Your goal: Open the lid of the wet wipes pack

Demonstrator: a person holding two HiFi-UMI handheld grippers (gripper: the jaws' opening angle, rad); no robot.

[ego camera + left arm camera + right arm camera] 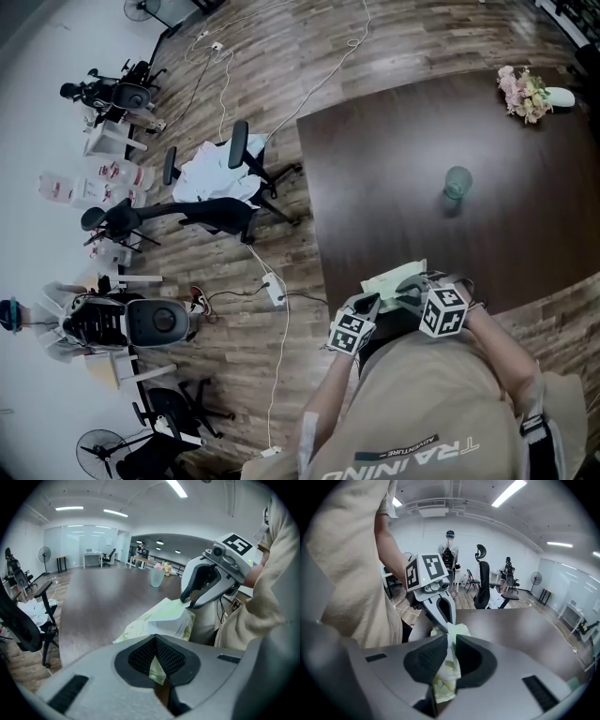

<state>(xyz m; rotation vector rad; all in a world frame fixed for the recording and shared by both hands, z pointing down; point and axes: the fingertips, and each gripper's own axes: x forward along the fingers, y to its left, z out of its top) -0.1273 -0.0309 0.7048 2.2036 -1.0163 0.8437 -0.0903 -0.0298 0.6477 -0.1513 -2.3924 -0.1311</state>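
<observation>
The wet wipes pack (397, 278), pale green with a leaf print, is held just above the near edge of the dark table (394, 169), in front of the person's body. My left gripper (373, 304) is shut on the pack's near end (156, 669). My right gripper (413, 292) is shut on the pack's pale green lid flap (174, 612), and the flap stands lifted off the pack's top. In the left gripper view the right gripper (189, 602) pinches the flap's far edge. In the right gripper view the left gripper (442, 622) grips the pack (446, 680) from the far side.
A green glass (457, 181) stands mid-table and a flower vase (528, 92) at the far right corner. Office chairs (221, 190) and cables lie on the wood floor to the left. A person (449, 551) stands beyond the table in the right gripper view.
</observation>
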